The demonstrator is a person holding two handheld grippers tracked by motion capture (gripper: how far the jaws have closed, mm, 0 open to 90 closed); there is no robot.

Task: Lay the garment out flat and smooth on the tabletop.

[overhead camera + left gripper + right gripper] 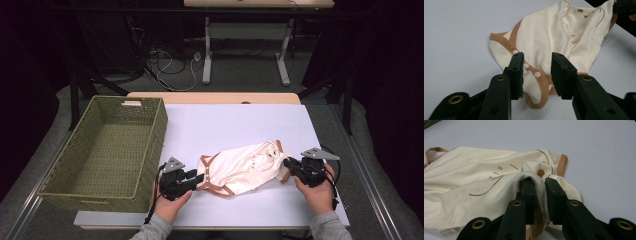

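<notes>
Your two hands enter from the near edge of the white tabletop (235, 125), each carrying a black claw, with a cream baby bodysuit (245, 167) trimmed in tan stretched between them.

Your left claw (197, 178) sits at the snap-button end of the garment. In the left gripper view its jaws stand clearly apart, the tan-edged crotch flap with its white snaps (531, 70) lying between them on the tabletop; neither pad presses the cloth, so this claw is released. The bodysuit (554, 37) runs away from it toward the far corner, where your other claw holds the opposite end.

Your right claw (291, 166) works the neck end. In the right gripper view a fold of cream fabric (534, 182) is draped over one jaw and runs down into the narrow gap between the two; the jaws are close together with the fold and its tan binding between them, so this claw is grasping the bodysuit (474, 182). A small label (447, 231) shows at the garment's near edge.

At your left, a green woven basket (150, 145) stands on the tabletop edge, just beside the left claw. Beyond the tabletop, cables (172, 67) trail across the floor beneath another table's white legs (207, 55).
</notes>
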